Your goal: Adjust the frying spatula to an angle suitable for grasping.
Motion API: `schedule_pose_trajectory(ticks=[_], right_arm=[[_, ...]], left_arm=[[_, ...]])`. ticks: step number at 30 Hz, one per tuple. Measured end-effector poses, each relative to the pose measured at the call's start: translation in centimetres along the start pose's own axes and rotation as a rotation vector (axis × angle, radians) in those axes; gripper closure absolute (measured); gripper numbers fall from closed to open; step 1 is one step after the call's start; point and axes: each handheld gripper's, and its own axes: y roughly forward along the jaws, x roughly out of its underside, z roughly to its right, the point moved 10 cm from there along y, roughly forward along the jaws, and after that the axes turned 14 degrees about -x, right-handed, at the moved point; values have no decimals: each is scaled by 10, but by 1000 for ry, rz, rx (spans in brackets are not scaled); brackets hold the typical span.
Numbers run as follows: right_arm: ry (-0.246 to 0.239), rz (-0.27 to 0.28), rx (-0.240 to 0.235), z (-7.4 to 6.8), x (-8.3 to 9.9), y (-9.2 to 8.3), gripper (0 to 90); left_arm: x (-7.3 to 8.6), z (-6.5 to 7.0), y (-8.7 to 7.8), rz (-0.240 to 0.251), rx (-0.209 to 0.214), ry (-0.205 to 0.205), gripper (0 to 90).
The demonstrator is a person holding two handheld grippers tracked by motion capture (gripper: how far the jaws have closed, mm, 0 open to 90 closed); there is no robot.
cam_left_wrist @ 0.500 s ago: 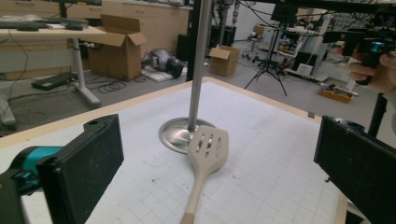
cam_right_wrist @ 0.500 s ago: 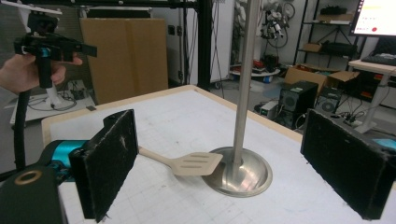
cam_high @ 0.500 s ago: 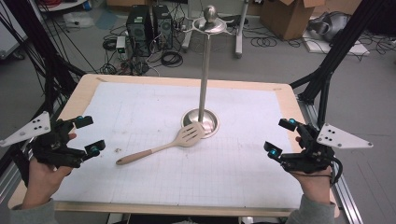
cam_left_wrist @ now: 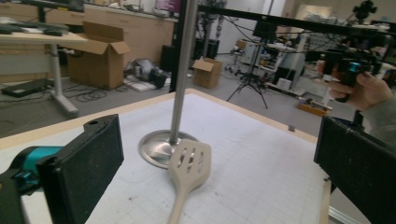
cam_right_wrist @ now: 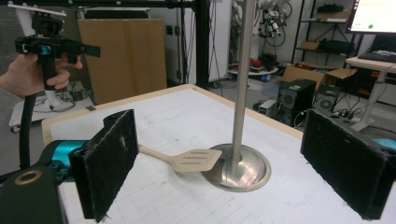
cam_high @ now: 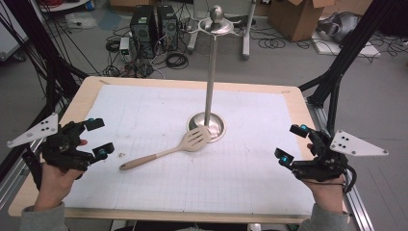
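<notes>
One metal stand point(cam_high: 208, 120) touching slotted spatula point(cam_high: 166, 152), cardboard boxes point(cam_high: 294, 17) beyond

1. Robotics or research lab, not a home.
2. Black metal frame struts point(cam_high: 346, 53) flanking a light wooden table point(cam_high: 91, 91) with a white gridded mat point(cam_high: 250, 159).
3. Black desktop computer towers point(cam_high: 153, 26) on a grey concrete floor point(cam_high: 385, 96), amid loose black cables point(cam_high: 175, 60).
4. Brown cardboard boxes point(cam_left_wrist: 100, 58) stacked near workbenches.
5. Black camera tripod point(cam_left_wrist: 250, 81) farther back, plus shelving with gear point(cam_right_wrist: 322, 44) and a lit monitor point(cam_right_wrist: 373, 16).
</notes>
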Motion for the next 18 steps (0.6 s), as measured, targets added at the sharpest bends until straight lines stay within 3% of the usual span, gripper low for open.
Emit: schedule_pose_trajectory(ticks=[2, 5, 8, 10, 18], right_arm=[[4, 2, 1, 0, 0, 0, 102], [2, -7, 7, -1, 1, -2, 101], [5, -8, 3, -3, 1, -3, 101], [6, -9, 1, -4, 2, -4, 101], [8, -12, 4, -1, 4, -5, 101]], left_arm=[[1, 2, 2, -6, 4, 11, 19], [6, 6, 8, -35, 2, 60, 19], [8, 5, 12, -45, -22, 90, 19], [12, 3, 15, -53, -51, 139, 19], [23, 4, 21, -79, -36, 148, 90]])
